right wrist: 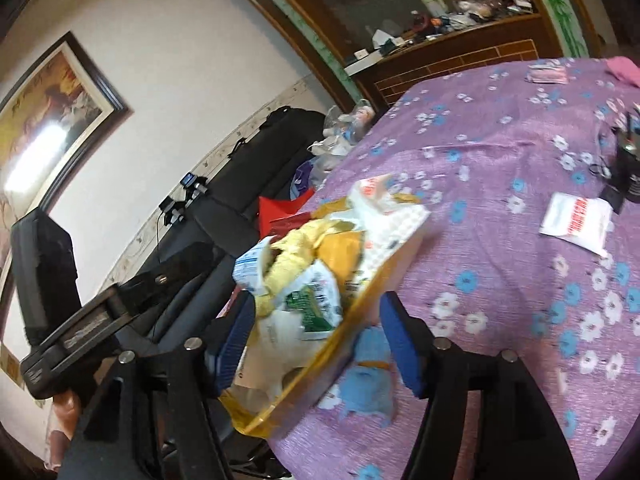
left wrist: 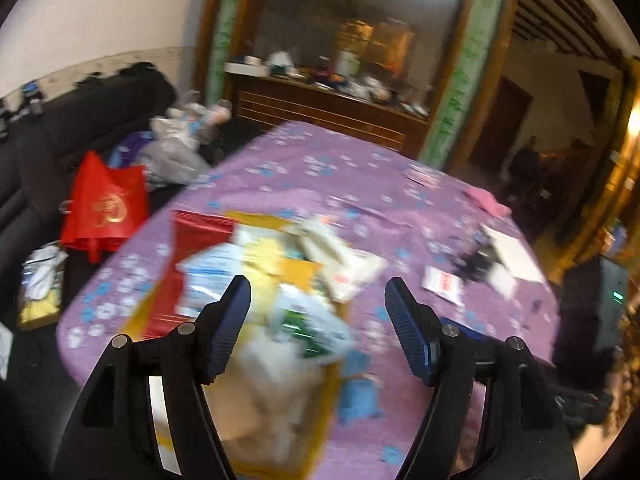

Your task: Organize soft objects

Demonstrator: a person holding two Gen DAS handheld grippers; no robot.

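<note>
A yellow box point(left wrist: 300, 270) full of soft packets and tissue packs sits on the purple flowered tablecloth point(left wrist: 320, 184) near the table's left edge; it also shows in the right wrist view point(right wrist: 340, 248). My left gripper point(left wrist: 318, 300) is open above the box, with a white and green packet point(left wrist: 308, 324) below it. My right gripper point(right wrist: 316, 320) is open around the box's near rim, with the same packet point(right wrist: 308, 304) between its fingers. A small blue soft item point(right wrist: 370, 384) lies on the cloth beside the box. The left view is blurred.
A white packet with red print point(right wrist: 576, 220) and a black device point(right wrist: 628, 160) lie right of the box. A pink cloth point(left wrist: 488, 200) lies at the table's far edge. A black sofa point(left wrist: 60, 128) with a red bag point(left wrist: 106, 204) stands left of the table.
</note>
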